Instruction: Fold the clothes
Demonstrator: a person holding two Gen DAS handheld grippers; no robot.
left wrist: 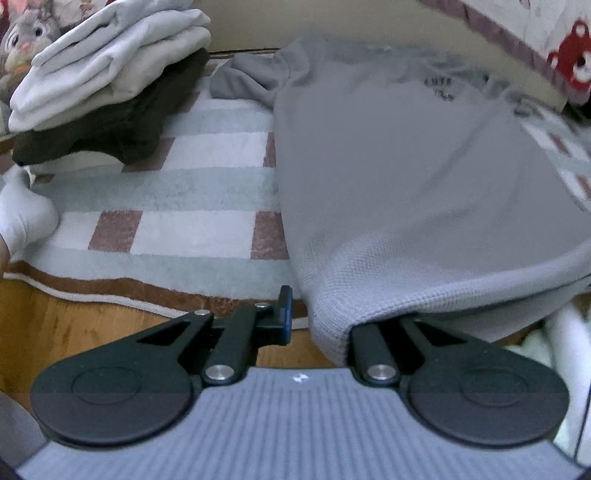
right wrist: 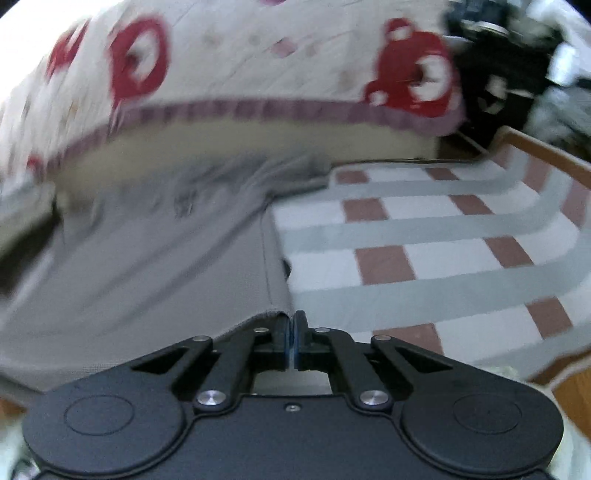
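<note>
While both claws pinch it, grey shirt (left wrist: 406, 177) overlies rug (left wrist: 177, 184).

Both wrist cams low, close, facing forward over the checked plush rug (left wrist: 184, 192); both share the grey knit shirt (right wrist: 147, 266).

Home bedroom, floor level. Plush checked rug (left wrist: 192, 225) in white, grey-green and dusty pink laid over wood floor (left wrist: 55, 332). Bed edge close behind — cream bedspread (right wrist: 258, 59) printed with red cartoon bears, purple trim. Stack of folded laundry (left wrist: 107, 88) on rug; stuffed grey bunny toy (left wrist: 29, 33) behind stack — domestic, lived-in clutter.
</note>
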